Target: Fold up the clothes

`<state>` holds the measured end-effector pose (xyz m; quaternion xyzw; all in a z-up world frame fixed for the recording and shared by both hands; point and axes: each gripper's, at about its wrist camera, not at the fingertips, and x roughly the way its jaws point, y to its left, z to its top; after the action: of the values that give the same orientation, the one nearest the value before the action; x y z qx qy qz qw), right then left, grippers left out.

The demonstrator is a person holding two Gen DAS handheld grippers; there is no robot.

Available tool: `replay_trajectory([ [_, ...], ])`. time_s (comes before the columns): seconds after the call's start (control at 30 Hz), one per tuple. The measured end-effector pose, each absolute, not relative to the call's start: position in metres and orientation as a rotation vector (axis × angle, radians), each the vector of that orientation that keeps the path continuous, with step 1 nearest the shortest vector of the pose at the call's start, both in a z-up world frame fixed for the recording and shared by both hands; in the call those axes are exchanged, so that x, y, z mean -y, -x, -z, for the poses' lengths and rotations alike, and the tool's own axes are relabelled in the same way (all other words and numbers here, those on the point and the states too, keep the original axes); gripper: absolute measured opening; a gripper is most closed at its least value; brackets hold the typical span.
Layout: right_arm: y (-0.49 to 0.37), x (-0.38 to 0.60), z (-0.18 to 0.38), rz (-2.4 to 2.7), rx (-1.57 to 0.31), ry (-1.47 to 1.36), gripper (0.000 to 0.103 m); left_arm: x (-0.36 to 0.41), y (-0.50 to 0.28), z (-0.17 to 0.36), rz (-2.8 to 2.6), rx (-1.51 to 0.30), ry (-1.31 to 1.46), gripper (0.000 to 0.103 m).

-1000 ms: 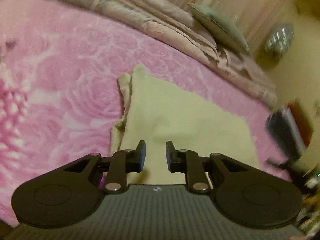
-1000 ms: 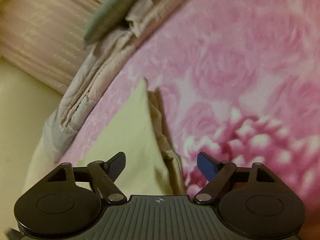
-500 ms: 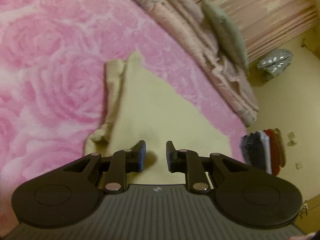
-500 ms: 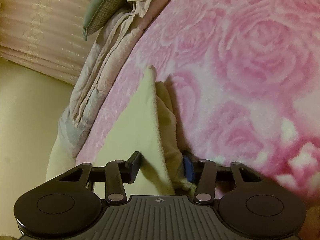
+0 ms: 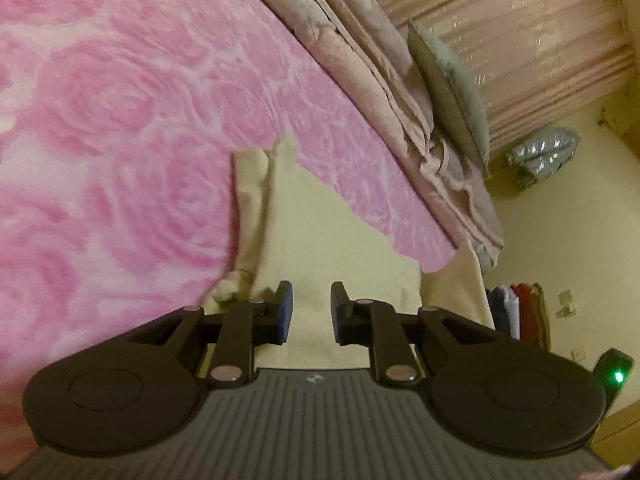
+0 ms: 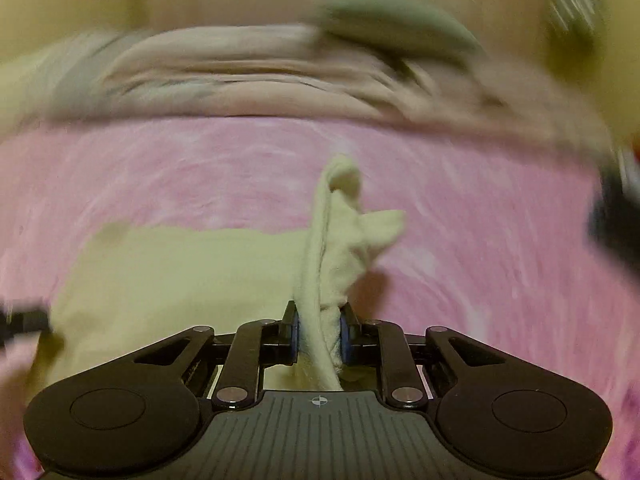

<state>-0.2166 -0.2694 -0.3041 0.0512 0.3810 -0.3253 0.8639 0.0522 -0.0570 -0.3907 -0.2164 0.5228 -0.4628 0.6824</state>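
Observation:
A cream garment [image 5: 340,240] lies partly folded on the pink rose bedspread [image 5: 120,120], with a rolled sleeve [image 5: 250,200] along its left side. My left gripper [image 5: 312,312] hovers low over the garment's near part. Its jaws stand a little apart, and only flat cloth shows beneath the gap. In the blurred right wrist view my right gripper [image 6: 319,340] is closing on a bunched fold of the cream garment [image 6: 336,248]. Its pads press the cloth from both sides, and the fold stands up ahead of the fingers. The rest of the garment spreads out to the left.
A heap of beige bedding [image 5: 372,60] and a grey-green cushion [image 5: 452,88] lie along the bed's far edge before a pink curtain [image 5: 500,20]. Right of the bed are a cream floor, a silver bag [image 5: 544,156] and stacked folded clothes [image 5: 516,312].
My right gripper closed on the garment's bunched side fold, rolled level and swung up and away with it. My left gripper rolled and slid closer over the cloth, its gap unchanged.

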Motion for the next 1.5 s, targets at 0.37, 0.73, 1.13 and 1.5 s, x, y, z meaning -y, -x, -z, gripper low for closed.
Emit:
replay_trajectory([
  [0.37, 0.180, 0.184, 0.373, 0.553, -0.882, 0.115, 0.036, -0.005, -0.061, 0.391, 0.936, -1.198, 0.544, 0.015],
  [0.73, 0.309, 0.328, 0.288, 0.593, -0.635, -0.566, 0.065, 0.082, -0.025, 0.397, 1.204, -1.319, 0.570, 0.032],
  [1.13, 0.304, 0.390, 0.353, 0.567, -0.691, -0.950, 0.036, 0.149, -0.015, 0.414, 1.238, -1.360, 0.491, 0.021],
  [1.5, 0.249, 0.338, 0.344, 0.328, -0.679, -0.858, 0.019, 0.078, -0.055, 0.374, 1.218, -1.095, 0.431, 0.014],
])
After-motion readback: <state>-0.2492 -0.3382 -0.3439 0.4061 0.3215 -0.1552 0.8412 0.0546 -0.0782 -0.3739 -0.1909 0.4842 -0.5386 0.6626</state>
